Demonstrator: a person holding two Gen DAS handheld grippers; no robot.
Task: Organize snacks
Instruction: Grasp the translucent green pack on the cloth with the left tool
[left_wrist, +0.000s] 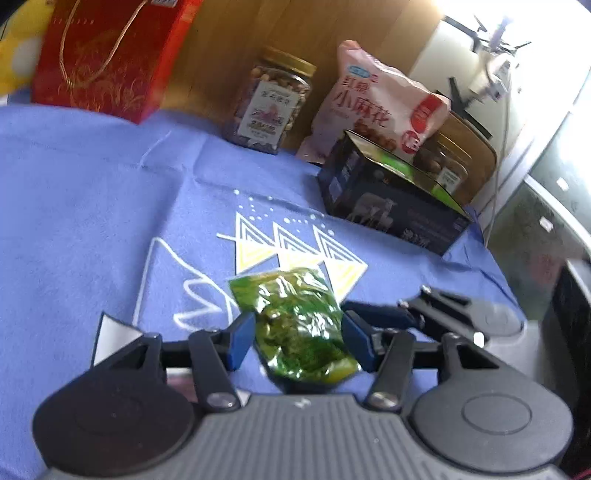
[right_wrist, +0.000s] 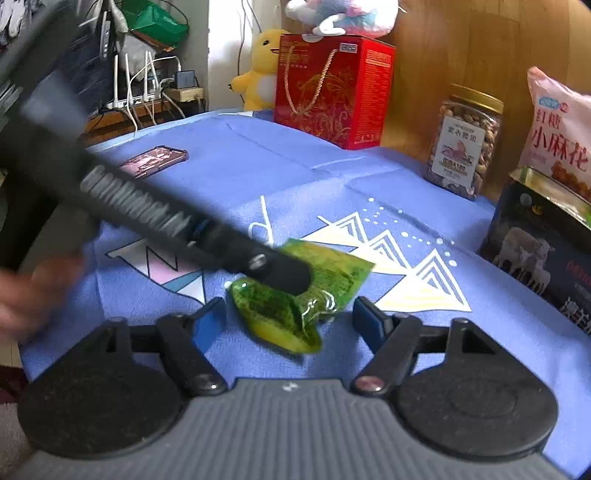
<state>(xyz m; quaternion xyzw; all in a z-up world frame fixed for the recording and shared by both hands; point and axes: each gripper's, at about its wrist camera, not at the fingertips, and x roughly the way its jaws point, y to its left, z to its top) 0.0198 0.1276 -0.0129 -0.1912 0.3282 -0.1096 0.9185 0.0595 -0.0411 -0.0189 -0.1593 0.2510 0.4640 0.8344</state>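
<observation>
A green see-through snack packet lies low over the blue printed cloth. In the left wrist view my left gripper has its blue pads pressed on both sides of the packet. In the right wrist view the same packet sits between the spread fingers of my right gripper, which is open and does not touch it. The left gripper reaches in from the left over the packet's far half. Part of the right gripper shows to the right of the packet.
Along the wooden back wall stand a red gift box, a nut jar and a pink snack bag. A dark open box with sheep on it stands at the right. A phone lies at the far left. A blurred hand shows at the left edge.
</observation>
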